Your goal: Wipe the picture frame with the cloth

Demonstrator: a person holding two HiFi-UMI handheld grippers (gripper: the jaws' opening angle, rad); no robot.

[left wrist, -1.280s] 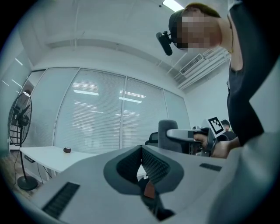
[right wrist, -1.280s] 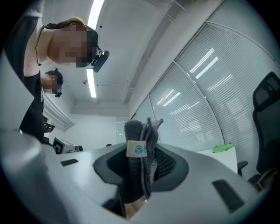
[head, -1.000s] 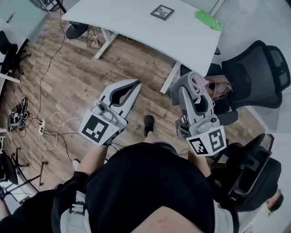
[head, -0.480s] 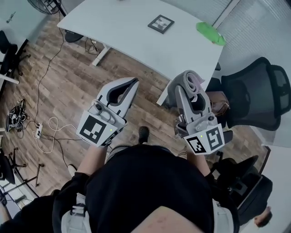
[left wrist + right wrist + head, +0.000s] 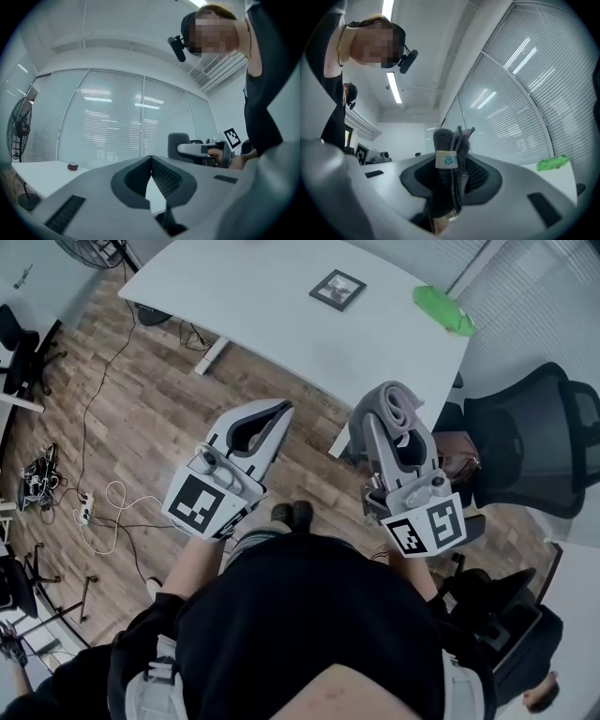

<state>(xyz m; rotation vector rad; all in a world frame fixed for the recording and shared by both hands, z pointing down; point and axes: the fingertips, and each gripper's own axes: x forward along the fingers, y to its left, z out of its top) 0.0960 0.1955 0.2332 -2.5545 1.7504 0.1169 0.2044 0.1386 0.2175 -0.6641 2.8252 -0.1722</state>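
Picture frame (image 5: 337,289) lies flat on the white table (image 5: 234,287) near its far edge, well apart from both grippers, with a green bundle (image 5: 442,309) by the table's right corner. The right gripper (image 5: 392,416) is clamped on a folded grey cloth (image 5: 449,173) with a small label, which sticks out past the jaw tips. The left gripper (image 5: 151,161) has its jaws pressed together at the tips with nothing between them, and both grippers hang over the wooden floor (image 5: 141,418) short of the table's near edge
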